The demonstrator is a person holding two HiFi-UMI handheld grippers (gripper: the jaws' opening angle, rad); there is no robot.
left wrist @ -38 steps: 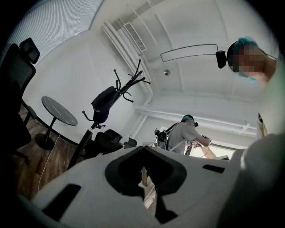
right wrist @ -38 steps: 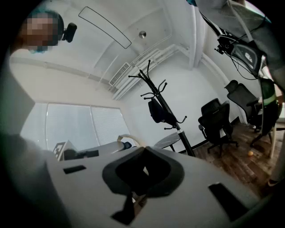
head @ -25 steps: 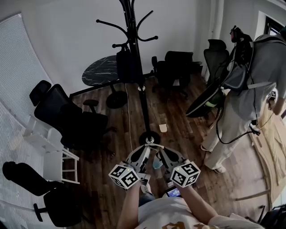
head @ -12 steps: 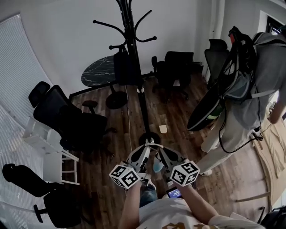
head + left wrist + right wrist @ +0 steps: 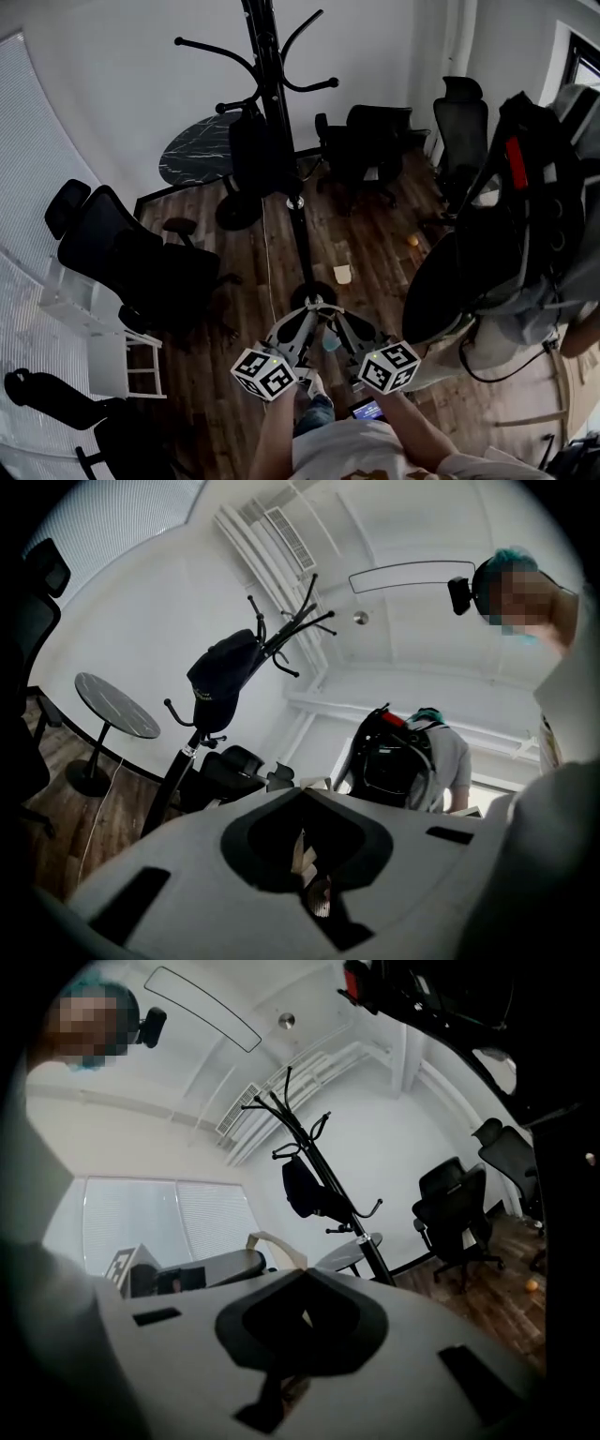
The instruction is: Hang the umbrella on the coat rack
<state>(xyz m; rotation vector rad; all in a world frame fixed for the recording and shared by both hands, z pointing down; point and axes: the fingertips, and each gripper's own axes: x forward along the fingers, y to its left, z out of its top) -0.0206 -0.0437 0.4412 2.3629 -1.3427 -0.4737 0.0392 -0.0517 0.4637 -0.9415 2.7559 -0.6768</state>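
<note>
A black coat rack (image 5: 281,122) stands on the wood floor ahead of me, with a black bag (image 5: 251,155) hung on its pole below curved hooks. It also shows in the left gripper view (image 5: 202,742) and the right gripper view (image 5: 328,1190). My left gripper (image 5: 302,314) and right gripper (image 5: 339,317) are held low and close together near the rack's round base, both shut with nothing in them. A person with a backpack (image 5: 534,216) stands at the right, with a long dark folded thing (image 5: 441,295), possibly the umbrella, at their side.
Black office chairs (image 5: 141,267) stand at the left and more (image 5: 375,141) behind the rack. A round dark table (image 5: 192,155) is by the wall. A white shelf unit (image 5: 112,337) is at the lower left. A small pale object (image 5: 343,274) and an orange ball (image 5: 412,241) lie on the floor.
The person with the backpack has come nearer and fills more of the right side. The rack has shifted slightly left in view. My grippers have stayed together and shut.
</note>
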